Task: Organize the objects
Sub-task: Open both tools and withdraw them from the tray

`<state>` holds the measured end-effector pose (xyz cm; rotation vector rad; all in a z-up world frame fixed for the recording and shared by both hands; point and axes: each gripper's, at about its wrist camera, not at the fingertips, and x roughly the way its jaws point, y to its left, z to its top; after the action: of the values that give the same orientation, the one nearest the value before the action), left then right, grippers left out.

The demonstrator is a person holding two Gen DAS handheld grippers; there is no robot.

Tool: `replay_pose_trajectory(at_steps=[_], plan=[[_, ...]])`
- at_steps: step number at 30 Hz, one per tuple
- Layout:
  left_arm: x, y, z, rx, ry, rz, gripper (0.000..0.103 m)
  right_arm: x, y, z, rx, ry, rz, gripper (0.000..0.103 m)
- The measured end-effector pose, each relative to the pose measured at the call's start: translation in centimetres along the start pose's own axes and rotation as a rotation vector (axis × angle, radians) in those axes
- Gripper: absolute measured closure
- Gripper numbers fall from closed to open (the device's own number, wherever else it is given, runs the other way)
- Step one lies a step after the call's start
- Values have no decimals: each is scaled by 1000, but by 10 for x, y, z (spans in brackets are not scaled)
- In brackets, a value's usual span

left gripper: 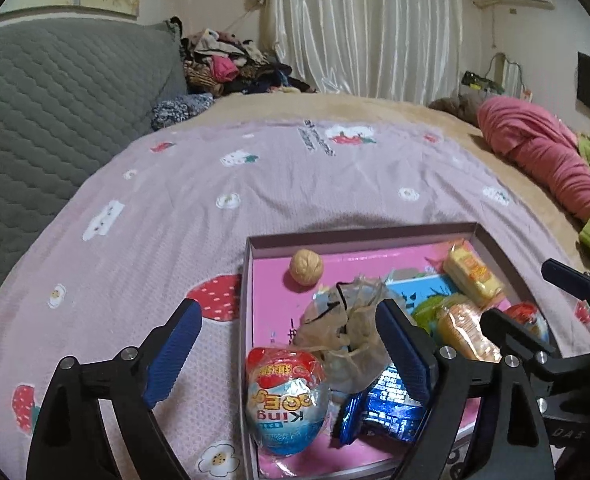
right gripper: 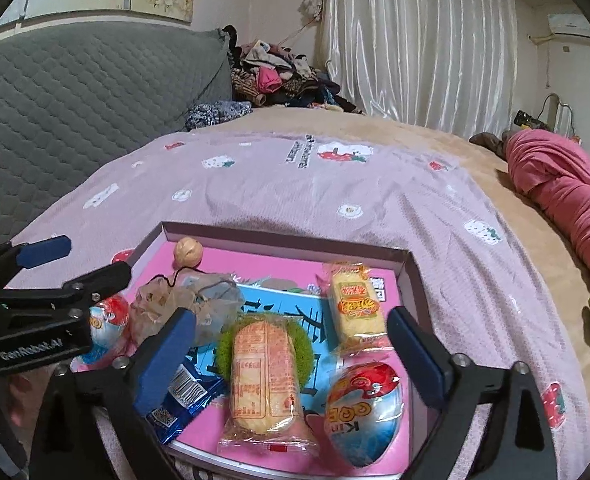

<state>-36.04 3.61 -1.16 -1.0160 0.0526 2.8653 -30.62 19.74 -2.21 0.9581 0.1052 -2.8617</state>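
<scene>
Snack-filled shallow pink box (right gripper: 411, 276)

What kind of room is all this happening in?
Most likely a lived-in bedroom: the snack tray sits on a bed's strawberry-print sheet, against a quilted grey headboard, with piled clothes and a long white curtain behind.

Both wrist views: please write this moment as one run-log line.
left gripper: jaws open, empty | right gripper: jaws open, empty | tray: two toy eggs, walnut, snack packs inside
</scene>
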Motion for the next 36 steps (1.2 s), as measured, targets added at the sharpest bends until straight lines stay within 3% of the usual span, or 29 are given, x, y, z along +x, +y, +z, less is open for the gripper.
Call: replay_pose_trajectory(at_steps=[12, 20, 29, 36], plan=[[-26, -3, 1, 2, -38, 76, 13, -53, -1, 18, -6, -155, -40, 1], [-58, -3, -10, -10, -48, 111, 13, -87, -1, 11, 34, -163, -35, 1], [-125, -6, -22, -35, -13, 88, 13, -133, 6, 8, -7, -128, -72, 1], [-190, -10, -15, -21, -55, 109, 13, -175, 3, 10, 24, -143, -68, 1]])
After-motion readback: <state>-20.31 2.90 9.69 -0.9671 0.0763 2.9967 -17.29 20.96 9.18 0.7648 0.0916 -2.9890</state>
